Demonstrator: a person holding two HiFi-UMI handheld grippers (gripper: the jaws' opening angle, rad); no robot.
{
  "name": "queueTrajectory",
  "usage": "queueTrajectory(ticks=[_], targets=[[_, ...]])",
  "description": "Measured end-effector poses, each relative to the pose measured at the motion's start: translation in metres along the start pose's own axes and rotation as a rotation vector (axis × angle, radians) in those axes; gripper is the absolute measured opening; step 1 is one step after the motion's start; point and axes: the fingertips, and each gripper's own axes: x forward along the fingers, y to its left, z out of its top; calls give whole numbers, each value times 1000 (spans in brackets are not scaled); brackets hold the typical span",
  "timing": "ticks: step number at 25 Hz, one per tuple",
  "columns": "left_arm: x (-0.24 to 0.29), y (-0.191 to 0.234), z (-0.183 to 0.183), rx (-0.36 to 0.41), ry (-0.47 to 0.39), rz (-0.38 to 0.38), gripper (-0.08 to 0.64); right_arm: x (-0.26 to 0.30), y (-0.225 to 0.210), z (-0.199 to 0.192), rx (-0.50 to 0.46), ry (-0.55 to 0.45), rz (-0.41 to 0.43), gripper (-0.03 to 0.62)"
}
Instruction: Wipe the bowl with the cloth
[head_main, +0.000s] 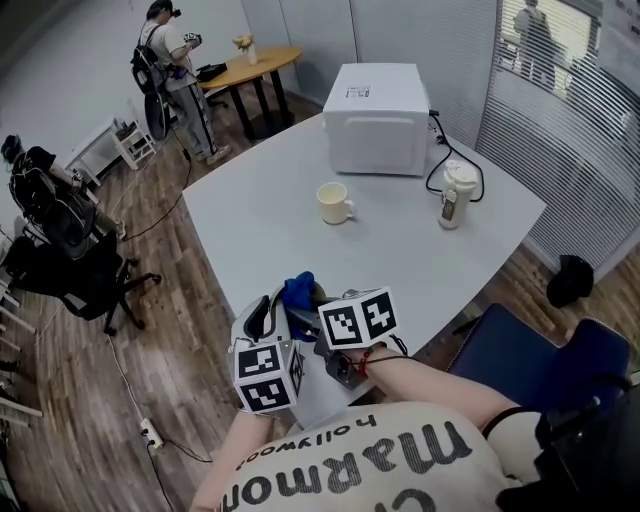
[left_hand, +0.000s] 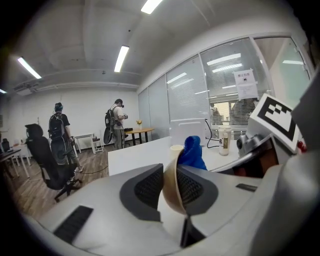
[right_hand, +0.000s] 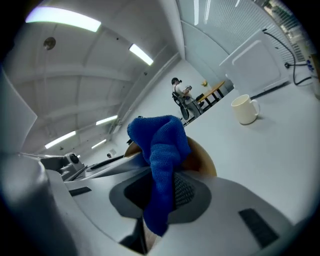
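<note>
Two handheld grippers meet close together over the near edge of the pale grey table (head_main: 250, 235), and the work sits right between them. The left gripper (left_hand: 170, 189) has its jaws clenched on the bowl (left_hand: 168, 172). The thin, smooth tan wall stands on edge between the two dark ribbed pads, one pad against each face, with the curved rim rising just past the fingertips. The right gripper (right_hand: 160, 192) has its jaws pinched shut on the cloth (right_hand: 161, 145), a deep blue fabric with a fine knitted weave. One tail of it hangs down through the gap between the pads. The rest bunches into a soft crumpled wad beyond the tips. That wad sits against the hollow inside of the bowl, whose matte round rim shows behind the cloth on both sides in the right gripper view. From the left gripper view the blue wad (left_hand: 192, 152) pokes up just past the bowl's rim, beyond the left jaws. In the head view the two marker cubes are side by side and the cloth (head_main: 298, 289) shows as a blue tuft ahead of them. Well beyond both sets of jaws, out on the tabletop, stand a cream ceramic mug (head_main: 333, 203) with a loop handle, a boxy white microwave (head_main: 378, 118) and a tall lidded cup (head_main: 457, 195).
</note>
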Motion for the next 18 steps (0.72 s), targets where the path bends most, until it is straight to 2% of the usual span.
queueTrajectory(ticks=[4, 10, 18], targets=[[-1, -5, -6, 17, 15, -11, 77, 4, -8, -3, -31, 14, -52, 61], [2, -9, -18, 4, 44, -2, 78, 3, -30, -2, -88, -26, -194, 61], [7, -22, -28, 9, 61, -18, 77, -11, -52, -8, -104, -41, -314, 61]])
